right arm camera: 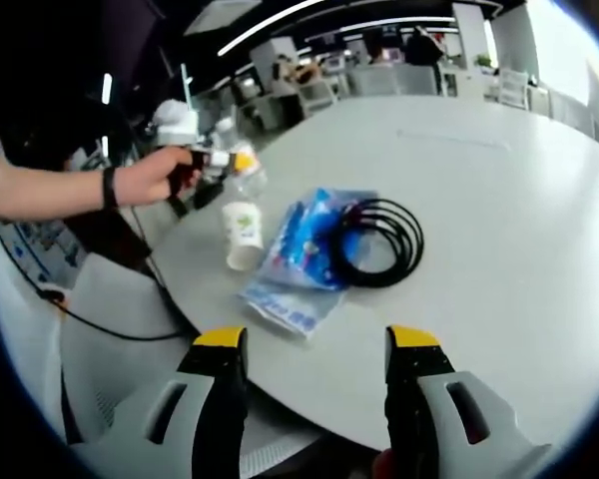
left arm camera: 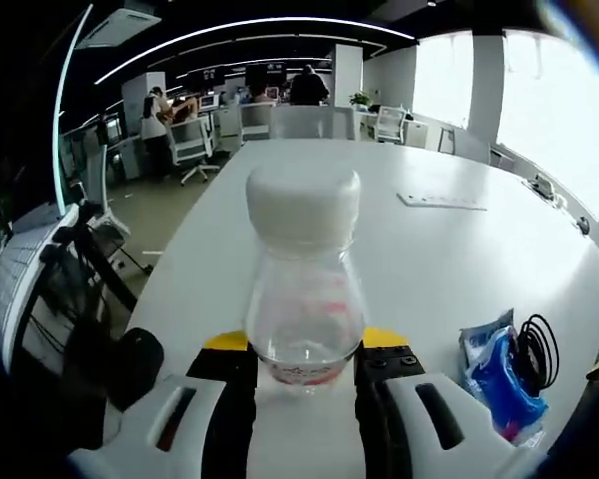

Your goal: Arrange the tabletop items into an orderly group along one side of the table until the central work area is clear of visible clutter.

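Observation:
A clear plastic bottle (left arm camera: 304, 299) with a white cap stands upright between the jaws of my left gripper (left arm camera: 304, 351), which is shut on its base near the table's edge. In the right gripper view, a hand (right arm camera: 155, 178) holds that left gripper (right arm camera: 212, 160) at the far left, with the bottle (right arm camera: 246, 182) at its tip. A white paper cup (right arm camera: 243, 235), a blue packet (right arm camera: 301, 251) and a black cable coil (right arm camera: 381, 239) lie close together on the white table (right arm camera: 499, 200). My right gripper (right arm camera: 315, 344) hovers open off the table's near edge, with nothing between its fingers.
The blue packet (left arm camera: 499, 377) and cable coil (left arm camera: 541, 349) lie to the right of the bottle. A flat white item (left arm camera: 441, 200) rests farther out on the table (left arm camera: 459, 269). Office chairs (left arm camera: 192, 140) and people stand beyond the far end. A chair seat (right arm camera: 100, 329) sits below the table edge.

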`<state>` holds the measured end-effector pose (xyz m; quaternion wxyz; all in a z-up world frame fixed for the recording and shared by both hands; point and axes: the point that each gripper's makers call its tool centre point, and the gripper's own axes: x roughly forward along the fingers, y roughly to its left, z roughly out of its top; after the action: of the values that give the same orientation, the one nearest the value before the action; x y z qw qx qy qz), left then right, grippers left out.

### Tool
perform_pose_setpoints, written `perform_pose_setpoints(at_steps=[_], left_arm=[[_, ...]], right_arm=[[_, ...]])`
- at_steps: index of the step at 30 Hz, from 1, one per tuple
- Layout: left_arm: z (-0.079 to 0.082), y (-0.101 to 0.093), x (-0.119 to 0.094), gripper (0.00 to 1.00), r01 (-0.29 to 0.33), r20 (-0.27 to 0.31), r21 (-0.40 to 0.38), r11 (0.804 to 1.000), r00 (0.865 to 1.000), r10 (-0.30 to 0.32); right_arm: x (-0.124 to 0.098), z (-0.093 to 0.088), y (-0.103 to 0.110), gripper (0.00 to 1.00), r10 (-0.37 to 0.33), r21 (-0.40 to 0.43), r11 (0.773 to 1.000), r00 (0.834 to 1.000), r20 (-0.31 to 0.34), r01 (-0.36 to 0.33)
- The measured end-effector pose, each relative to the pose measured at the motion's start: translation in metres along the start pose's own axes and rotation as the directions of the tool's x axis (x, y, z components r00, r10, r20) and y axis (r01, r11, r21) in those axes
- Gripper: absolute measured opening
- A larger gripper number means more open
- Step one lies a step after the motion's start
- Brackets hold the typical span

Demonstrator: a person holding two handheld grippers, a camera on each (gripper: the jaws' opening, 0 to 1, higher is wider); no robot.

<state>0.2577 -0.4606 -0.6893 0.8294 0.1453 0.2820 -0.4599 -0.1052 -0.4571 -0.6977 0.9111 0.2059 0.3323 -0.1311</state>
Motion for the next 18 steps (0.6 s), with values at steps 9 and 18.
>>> perform_pose_setpoints(at_steps=[9, 18], left_arm=[[0.010, 0.002, 0.012, 0.37, -0.012, 0.011, 0.012, 1.000, 1.000, 0.012], [0.014, -0.002, 0.017, 0.38, -0.012, 0.017, 0.008, 1.000, 1.000, 0.012]], right_arm=[[0.000, 0.001, -0.005, 0.54, -0.007, 0.007, 1.000, 1.000, -0.006, 0.007], [0.003, 0.002, -0.005, 0.54, -0.002, 0.007, 1.000, 1.000, -0.015, 0.002]])
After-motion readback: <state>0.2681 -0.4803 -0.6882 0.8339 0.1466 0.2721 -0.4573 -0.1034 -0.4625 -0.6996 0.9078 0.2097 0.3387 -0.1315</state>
